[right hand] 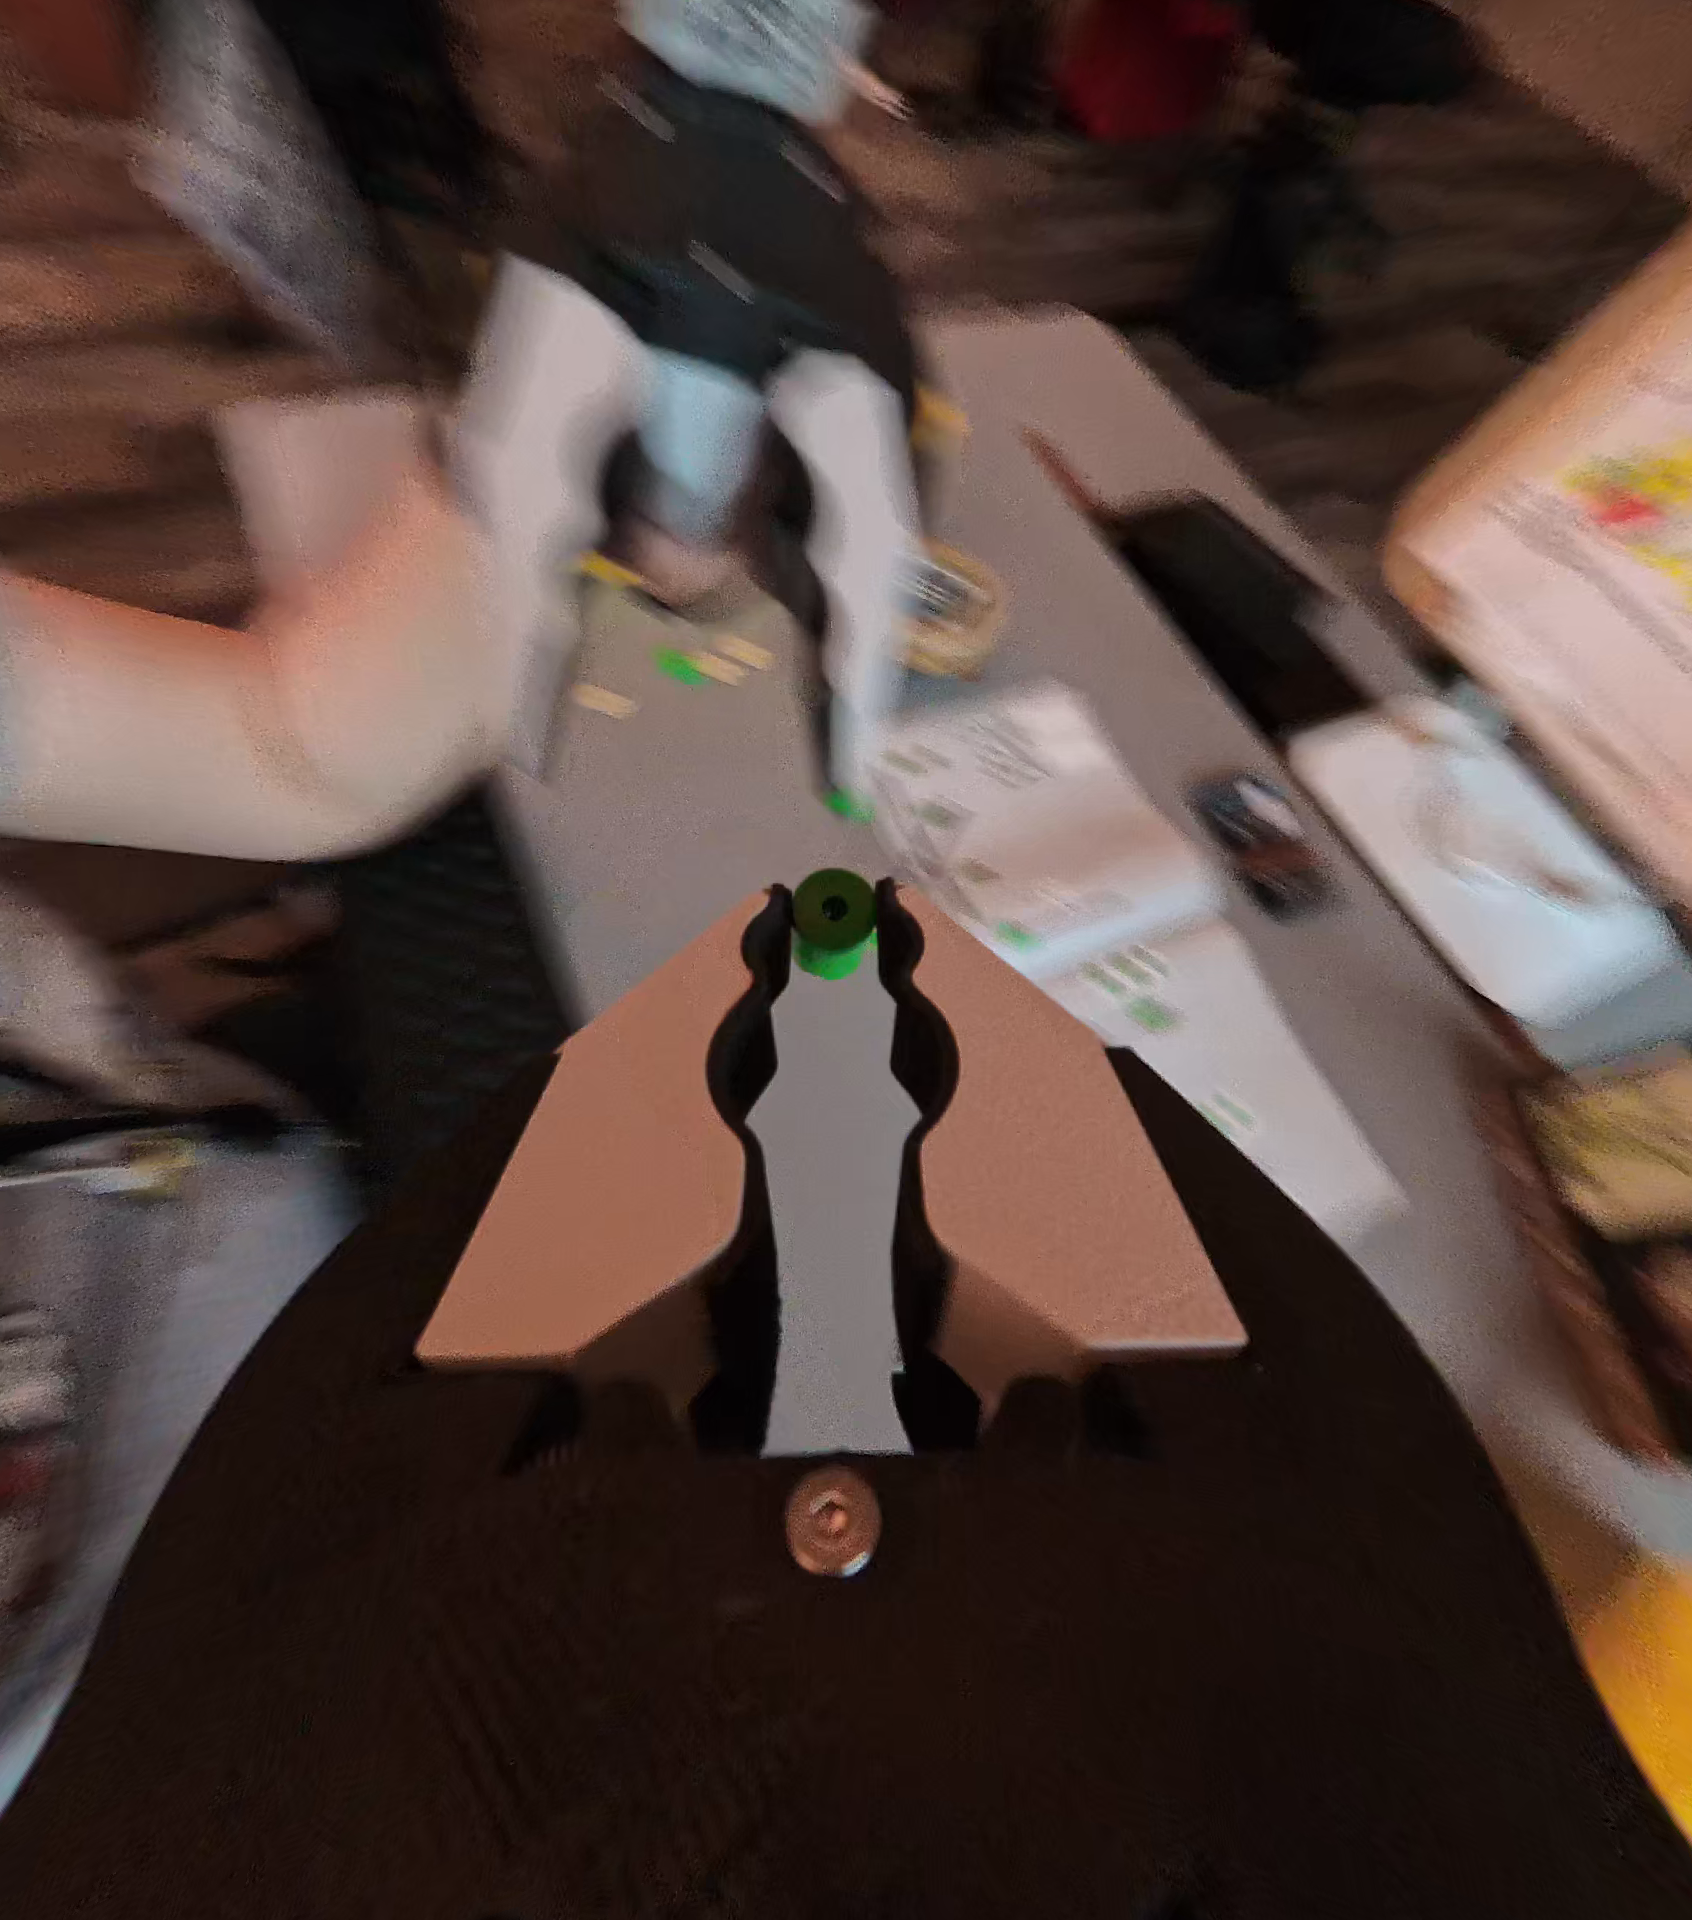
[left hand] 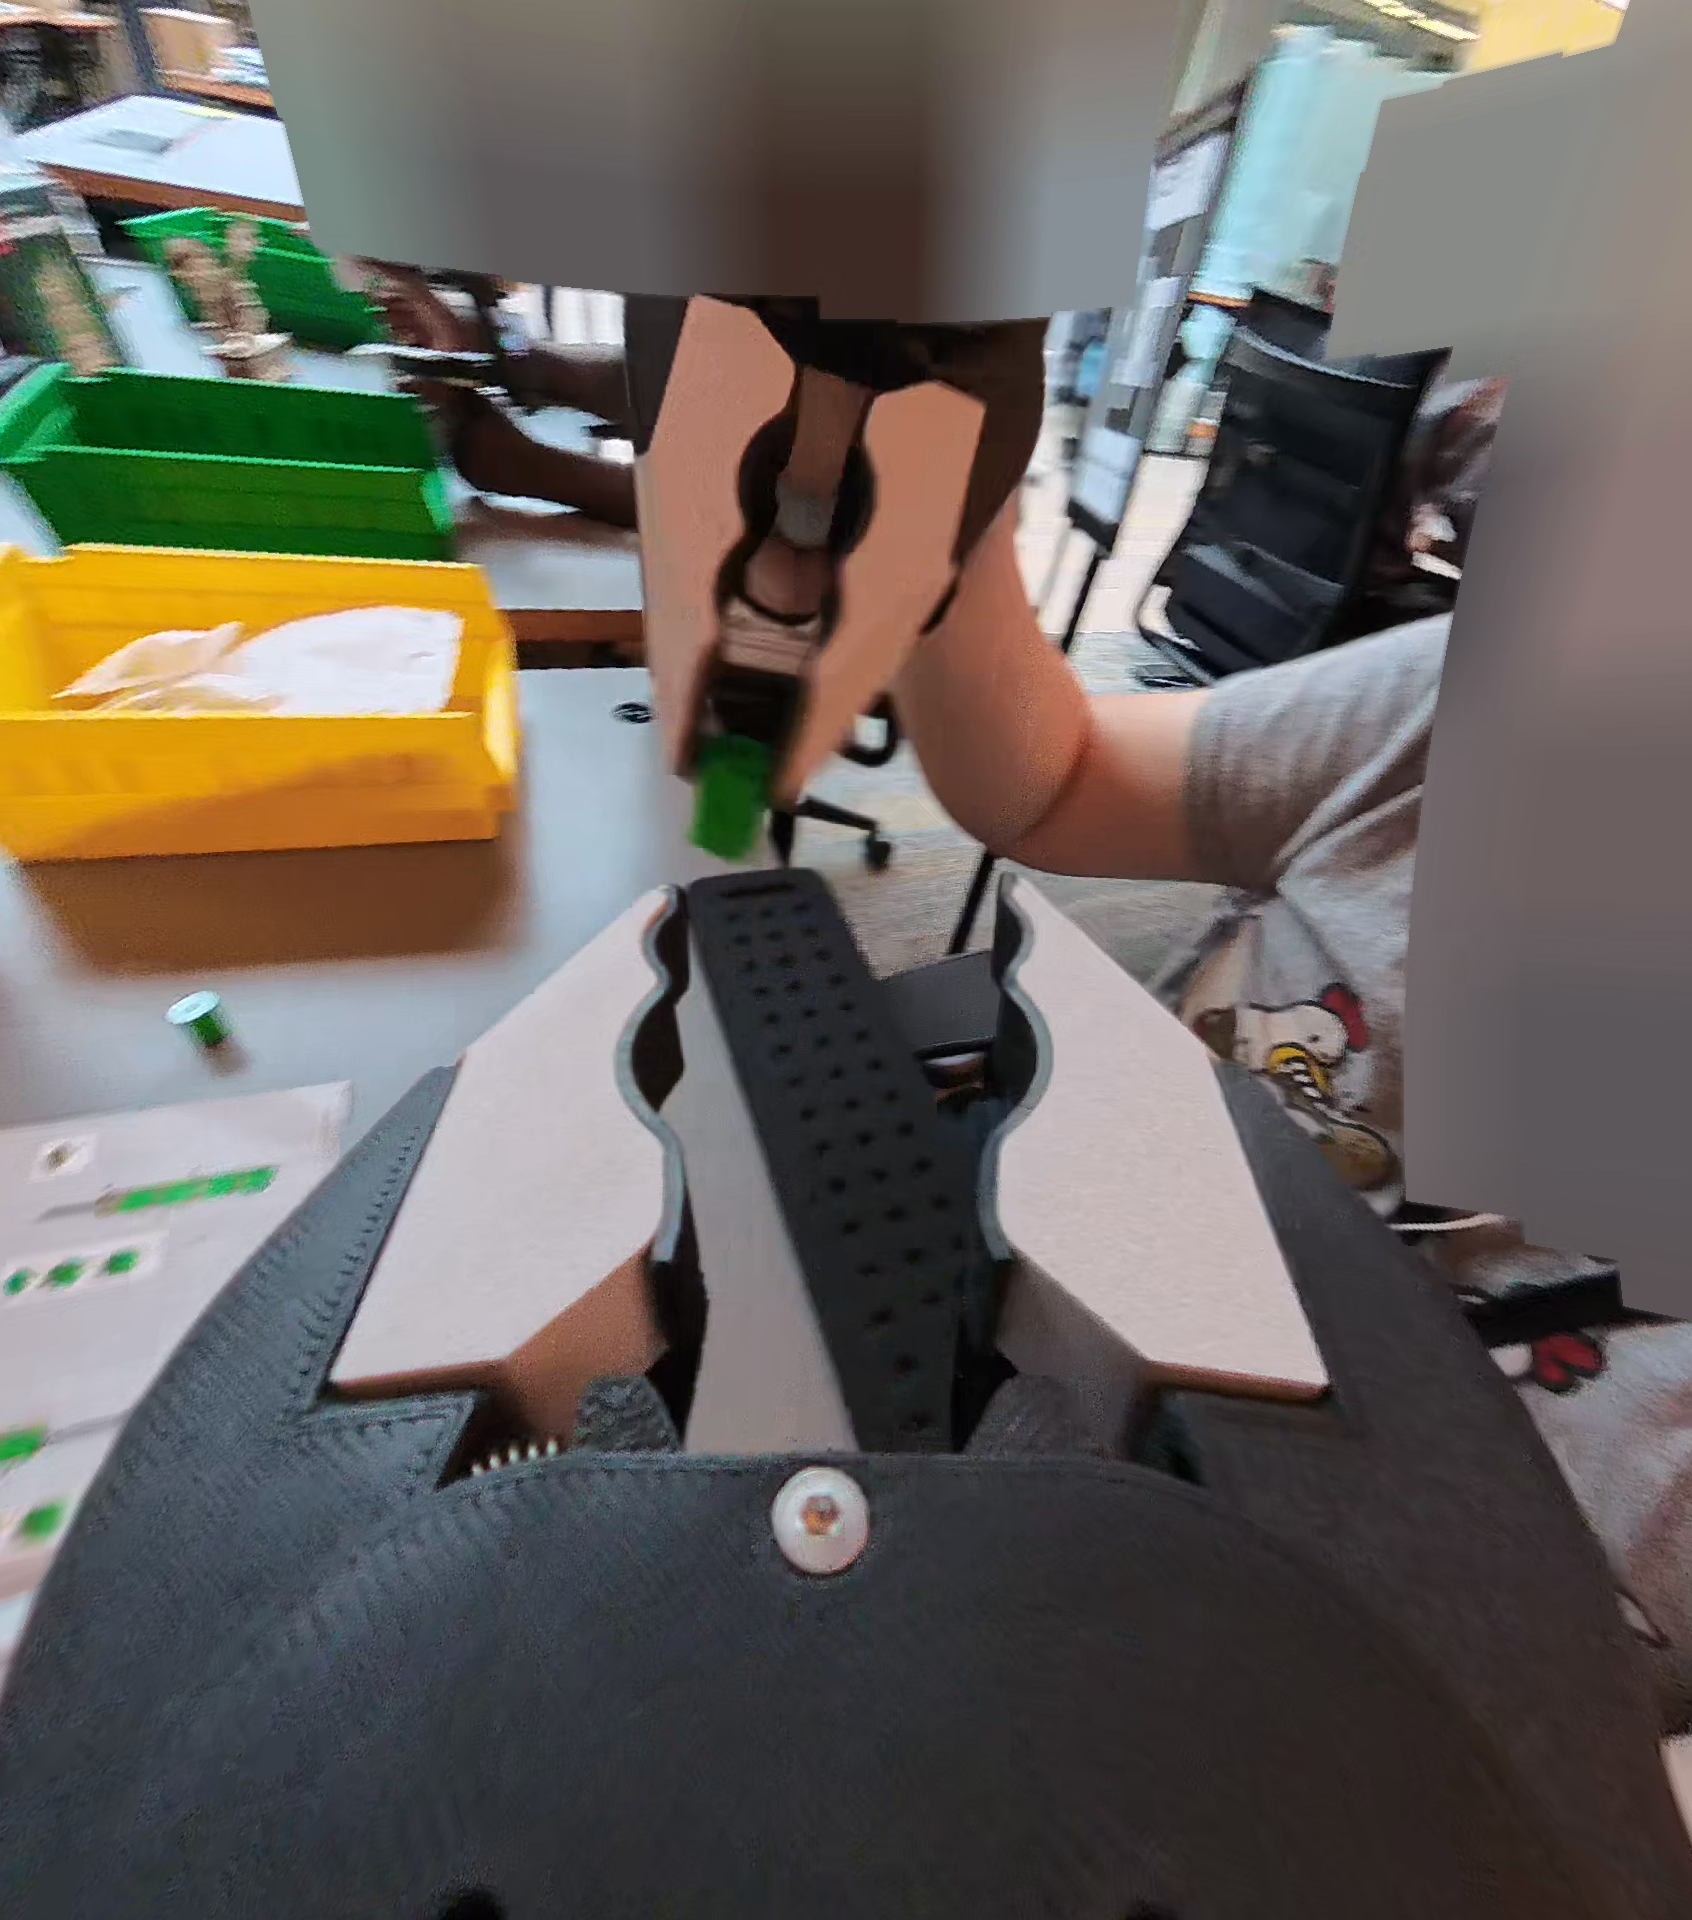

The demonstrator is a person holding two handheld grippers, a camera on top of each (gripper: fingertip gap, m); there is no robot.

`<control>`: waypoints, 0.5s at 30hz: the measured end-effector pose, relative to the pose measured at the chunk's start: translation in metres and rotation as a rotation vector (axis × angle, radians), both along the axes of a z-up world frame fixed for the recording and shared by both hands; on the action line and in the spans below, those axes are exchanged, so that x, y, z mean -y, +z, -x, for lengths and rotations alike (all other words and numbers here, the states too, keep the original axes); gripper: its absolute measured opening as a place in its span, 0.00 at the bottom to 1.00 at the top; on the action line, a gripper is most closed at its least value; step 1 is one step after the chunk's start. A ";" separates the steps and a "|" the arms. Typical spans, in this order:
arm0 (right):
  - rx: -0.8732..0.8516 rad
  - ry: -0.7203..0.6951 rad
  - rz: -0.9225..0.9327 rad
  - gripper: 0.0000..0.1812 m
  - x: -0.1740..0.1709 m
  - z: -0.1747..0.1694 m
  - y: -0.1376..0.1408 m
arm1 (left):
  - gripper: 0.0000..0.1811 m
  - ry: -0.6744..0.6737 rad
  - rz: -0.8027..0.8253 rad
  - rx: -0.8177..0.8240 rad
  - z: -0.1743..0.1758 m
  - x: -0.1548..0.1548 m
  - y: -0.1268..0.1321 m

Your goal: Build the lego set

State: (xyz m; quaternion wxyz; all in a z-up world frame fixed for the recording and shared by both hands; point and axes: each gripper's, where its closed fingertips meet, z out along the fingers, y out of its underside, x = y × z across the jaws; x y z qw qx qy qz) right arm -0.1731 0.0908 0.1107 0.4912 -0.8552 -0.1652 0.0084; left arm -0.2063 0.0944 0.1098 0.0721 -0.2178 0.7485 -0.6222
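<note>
the left gripper (left hand: 837, 904) had its two fingers closed around a long black strip with many small holes (left hand: 821, 1091), which ran up between them and stuck out a little past the tips. the right gripper (right hand: 831, 914) was nearly closed and pinched a small green round piece (right hand: 834, 920) at the very tips; in the right wrist view the hole of this piece faced the camera. in the left wrist view the same gripper came down from above, tips pointing to the end of the black strip, with the green piece (left hand: 730, 795) just above and a little left of it, not yet touching as far as i could see.

the step in hand, as i judge it, was to join the green piece to the end of the strip. the next move would call for lining the piece with one hole near the tip and pressing it in, while the left gripper holds the strip firm so it does not bend or slip.

on the table (left hand: 302, 935) another small green piece (left hand: 200, 1016) lay alone, near a sheet of instructions (left hand: 94, 1299). a yellow bin (left hand: 198, 790) with white bags and a green bin (left hand: 229, 488) stood farther behind. the right wrist view was much blurred, so the far things there i cannot tell.
</note>
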 end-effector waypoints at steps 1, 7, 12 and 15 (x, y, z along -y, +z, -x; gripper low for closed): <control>0.099 -0.156 0.021 0.08 0.001 -0.042 -0.015 | 0.33 0.063 0.013 -0.010 -0.007 -0.013 0.001; 0.144 -0.607 0.290 0.08 0.033 -0.199 -0.191 | 0.34 0.476 0.109 0.005 -0.026 -0.111 0.018; 0.128 -0.730 0.194 0.08 0.038 -0.237 -0.211 | 0.32 0.573 0.130 0.082 -0.010 -0.138 0.033; 0.076 -0.751 0.200 0.08 0.038 -0.250 -0.222 | 0.31 0.615 0.102 0.069 -0.010 -0.144 0.030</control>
